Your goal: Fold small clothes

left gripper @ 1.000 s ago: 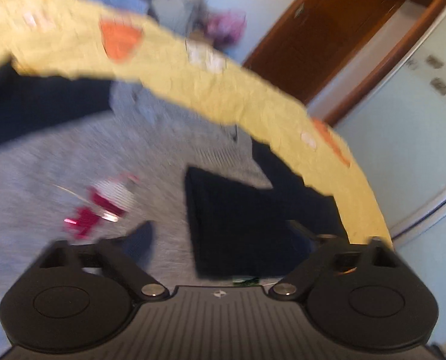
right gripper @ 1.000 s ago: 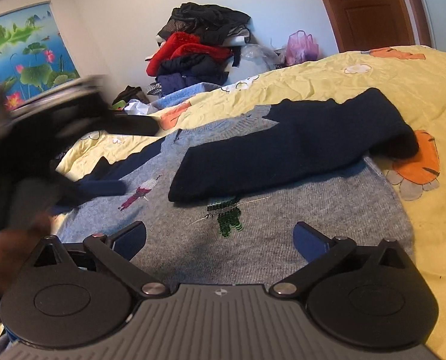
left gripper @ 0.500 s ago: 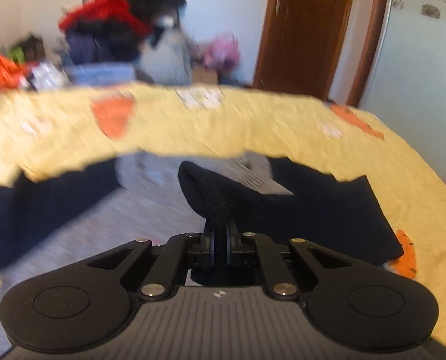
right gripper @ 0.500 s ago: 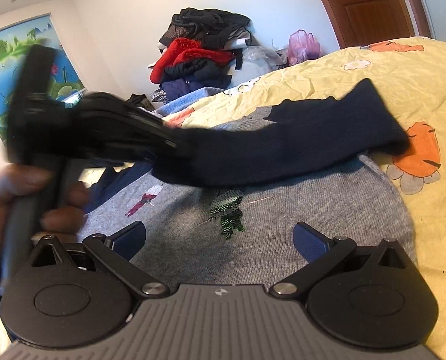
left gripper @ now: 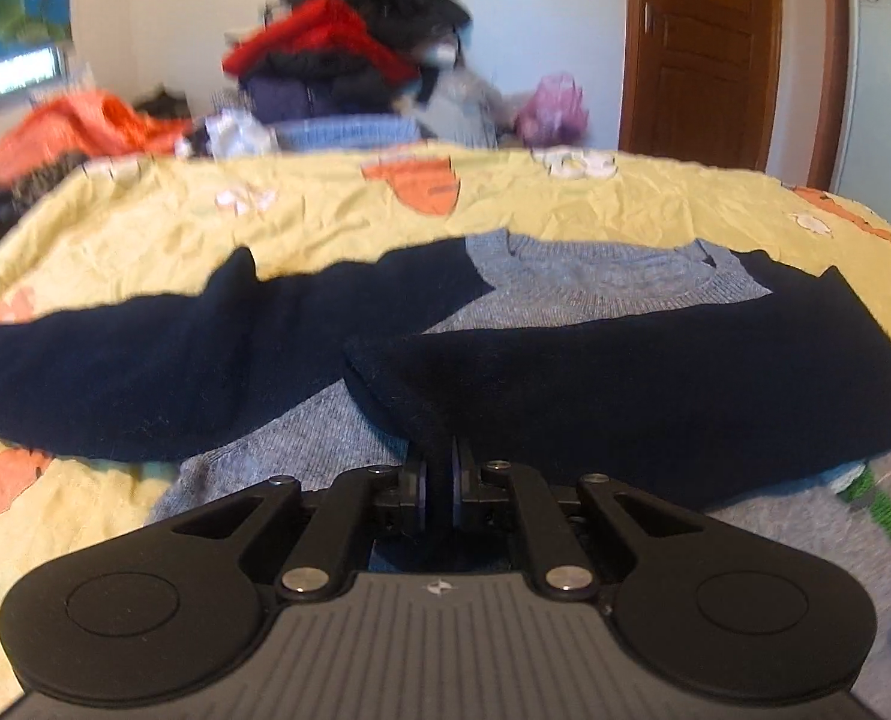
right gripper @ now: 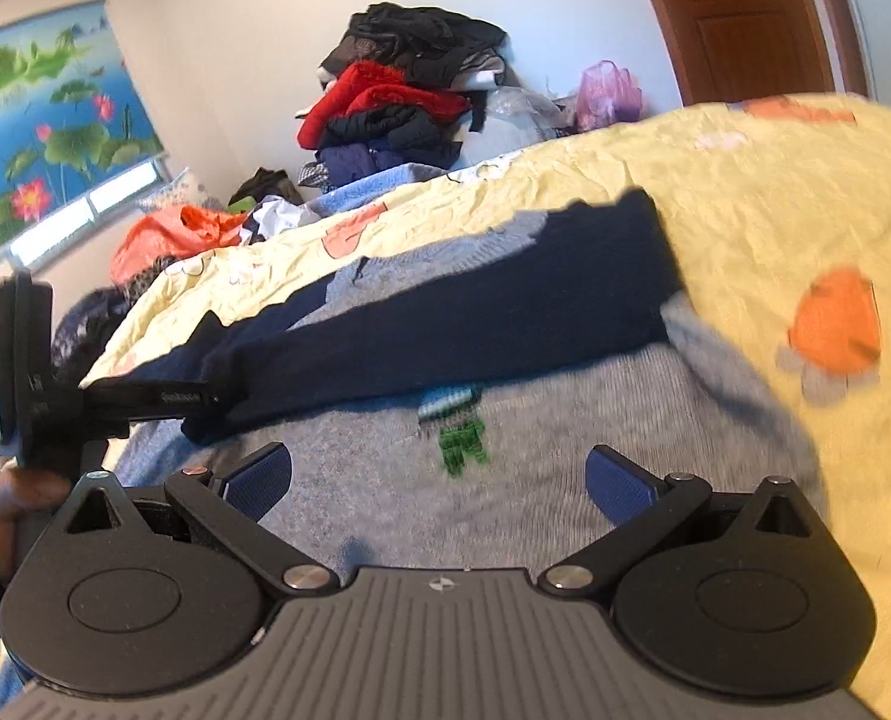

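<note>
A small grey sweater [left gripper: 613, 288] [right gripper: 565, 480] with navy sleeves lies flat on the yellow bed cover. My left gripper [left gripper: 439, 483] is shut on the cuff of the right navy sleeve [left gripper: 655, 384], which is folded across the grey chest. In the right wrist view that same gripper [right gripper: 205, 402] pinches the sleeve [right gripper: 475, 312] end at the left, lifted a little off the chest. The other navy sleeve [left gripper: 145, 360] lies spread out to the left. My right gripper [right gripper: 439, 480] is open above the sweater's lower hem with nothing between its fingers.
The yellow bed cover [left gripper: 265, 222] with orange prints spreads all around the sweater. A heap of clothes [right gripper: 403, 102] is stacked against the far wall, with an orange garment [right gripper: 169, 234] to its left. A brown door [left gripper: 703, 54] stands at the back right.
My left gripper went from open to shut on the navy sleeve's cuff, then drew it leftwards across the chest. The right gripper stayed where it was, open.
</note>
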Available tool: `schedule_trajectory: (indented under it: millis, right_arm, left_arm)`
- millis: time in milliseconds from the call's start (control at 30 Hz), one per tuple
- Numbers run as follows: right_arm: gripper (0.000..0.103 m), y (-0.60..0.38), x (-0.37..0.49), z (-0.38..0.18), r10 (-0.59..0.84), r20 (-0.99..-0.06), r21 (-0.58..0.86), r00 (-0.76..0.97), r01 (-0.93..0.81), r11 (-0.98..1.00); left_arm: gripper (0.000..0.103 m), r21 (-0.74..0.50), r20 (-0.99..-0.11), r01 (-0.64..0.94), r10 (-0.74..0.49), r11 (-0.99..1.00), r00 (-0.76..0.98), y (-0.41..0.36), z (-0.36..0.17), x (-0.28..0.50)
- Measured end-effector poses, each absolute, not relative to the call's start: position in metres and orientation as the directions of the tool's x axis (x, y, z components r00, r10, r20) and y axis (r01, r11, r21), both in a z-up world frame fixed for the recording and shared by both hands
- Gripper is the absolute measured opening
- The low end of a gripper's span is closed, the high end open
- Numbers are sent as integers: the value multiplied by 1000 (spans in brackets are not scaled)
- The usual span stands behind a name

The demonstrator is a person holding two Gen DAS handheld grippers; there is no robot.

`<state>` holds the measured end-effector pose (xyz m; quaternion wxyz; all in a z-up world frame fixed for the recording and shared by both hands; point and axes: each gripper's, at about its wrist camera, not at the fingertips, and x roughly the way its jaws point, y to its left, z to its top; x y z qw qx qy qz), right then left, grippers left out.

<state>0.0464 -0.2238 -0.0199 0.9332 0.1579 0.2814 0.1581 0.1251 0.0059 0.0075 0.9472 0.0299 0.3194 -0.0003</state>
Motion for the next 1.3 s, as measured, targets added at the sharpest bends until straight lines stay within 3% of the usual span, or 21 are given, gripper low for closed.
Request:
schedule_trajectory:
  millis: [133,300,400,467,533,633,700,767,833,933,1067,1167,1300]
  right_arm:
    - [102,-221,82,15,332,-425,307,842,-211,928]
    - [102,-197,175,8,189,-623,132,759,-136,982]
    - [103,-188,197,-17,126,-694,50,709,-127,991]
    - [103,-183,186,-29,125,-627,-9,769,-168,986]
    - [103,-188,185,-31,139,-619,21,773,-160,987]
    - [103,-191,187,-33,132,-618,12,775,-158,987]
    - [103,-194,184,-34,128,-616,11,777,-154,988]
    - [103,-193,180,-33,123,-614,8,780,-149,989]
    - [103,-191,178,-30,117,-613,4,781,-144,990]
    - [103,-185,180,-29,112,-614,-1,781,-143,990]
    - [103,-186,181,-29,113,-614,0,781,-143,990]
    - [103,-187,181,-30,113,-614,0,781,-143,990]
    - [103,-187,181,-30,112,-614,0,781,-142,990]
  left_arm:
    - [6,11,-609,20,-9,1000,793,13,7,128]
    - [7,-56,-613,21,-50,998,789,23,6,129]
    - [7,-75,-612,20,-61,997,788,25,6,129]
    - [8,-91,-612,18,-70,996,788,27,6,129]
    - [10,-97,-612,17,-73,995,788,29,7,128]
    - [35,-97,-597,-23,-39,995,802,41,17,118]
    - [64,-123,-519,-78,3,989,855,68,30,99]
    - [78,-204,-447,-149,43,967,894,112,42,85]
    - [79,-288,-420,-240,103,927,902,165,51,82]
    - [79,-370,-503,-430,211,824,838,254,56,95]
    - [79,-537,-558,-589,269,604,785,358,38,96]
    - [78,-649,-585,-621,234,439,777,406,15,96]
    - [78,-722,-548,-584,211,371,810,431,2,100]
